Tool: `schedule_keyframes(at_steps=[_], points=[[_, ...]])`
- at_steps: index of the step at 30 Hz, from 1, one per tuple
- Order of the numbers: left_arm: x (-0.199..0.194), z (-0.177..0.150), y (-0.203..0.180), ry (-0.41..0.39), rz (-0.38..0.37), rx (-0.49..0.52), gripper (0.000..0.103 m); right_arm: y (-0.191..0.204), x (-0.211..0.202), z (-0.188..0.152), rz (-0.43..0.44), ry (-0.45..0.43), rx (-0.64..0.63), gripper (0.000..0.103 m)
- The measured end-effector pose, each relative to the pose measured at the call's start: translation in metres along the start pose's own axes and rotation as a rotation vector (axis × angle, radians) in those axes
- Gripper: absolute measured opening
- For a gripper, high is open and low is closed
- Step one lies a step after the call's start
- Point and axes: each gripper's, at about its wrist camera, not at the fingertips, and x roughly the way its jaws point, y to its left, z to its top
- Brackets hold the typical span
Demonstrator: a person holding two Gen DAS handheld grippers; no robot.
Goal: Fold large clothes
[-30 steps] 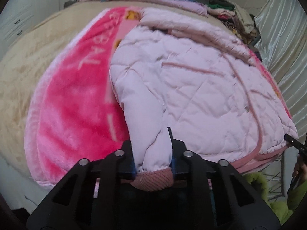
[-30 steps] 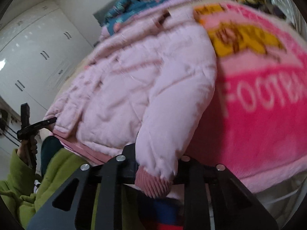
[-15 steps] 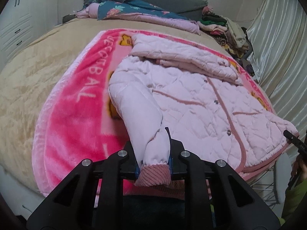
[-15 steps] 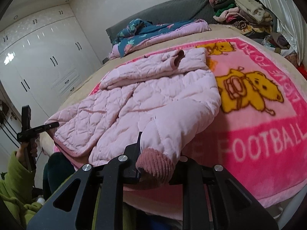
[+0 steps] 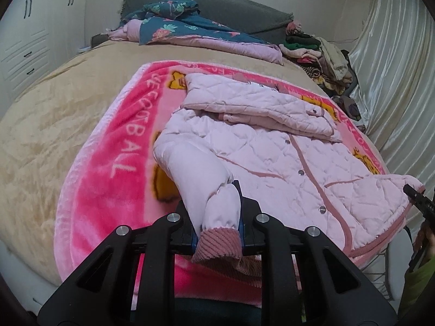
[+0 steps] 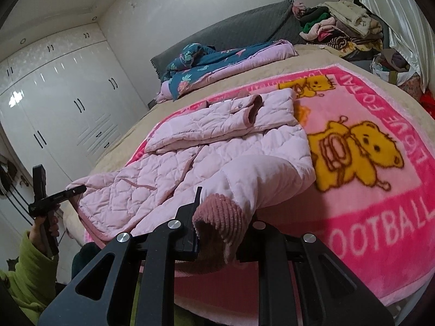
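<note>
A pale pink quilted jacket (image 5: 285, 146) lies front up on a pink "FOOTBALL" blanket (image 5: 114, 146), hood folded at its far end. My left gripper (image 5: 217, 206) is shut on one sleeve near its ribbed rose cuff (image 5: 220, 241). My right gripper (image 6: 220, 212) is shut on the other sleeve at its ribbed cuff (image 6: 220, 217); the jacket (image 6: 217, 146) spreads beyond it. Each gripper shows at the edge of the other's view: the right one (image 5: 418, 203) by the hem, the left one (image 6: 57, 198) by the hem corner.
The blanket (image 6: 380, 217) lies on a beige bed (image 5: 54, 114). A teal floral quilt (image 5: 190, 30) lies by the grey headboard. A heap of clothes (image 5: 320, 54) stands at the far right by a satin curtain (image 5: 394, 81). White wardrobes (image 6: 54, 103) stand to the left.
Both grippers have pulled back and up with the sleeve cuffs, away from the jacket. The views show the whole jacket and the bed instead of close fabric.
</note>
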Motion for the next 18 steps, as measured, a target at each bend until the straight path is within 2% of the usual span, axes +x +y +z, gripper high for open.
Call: schedule_keyframes(at_steps=[18], points=[[-0.002,0.037,-0.003,-0.078,0.020,-0.018,0.012,-0.005,0.000,0.032,0.004,-0.056,-0.005,0.016]])
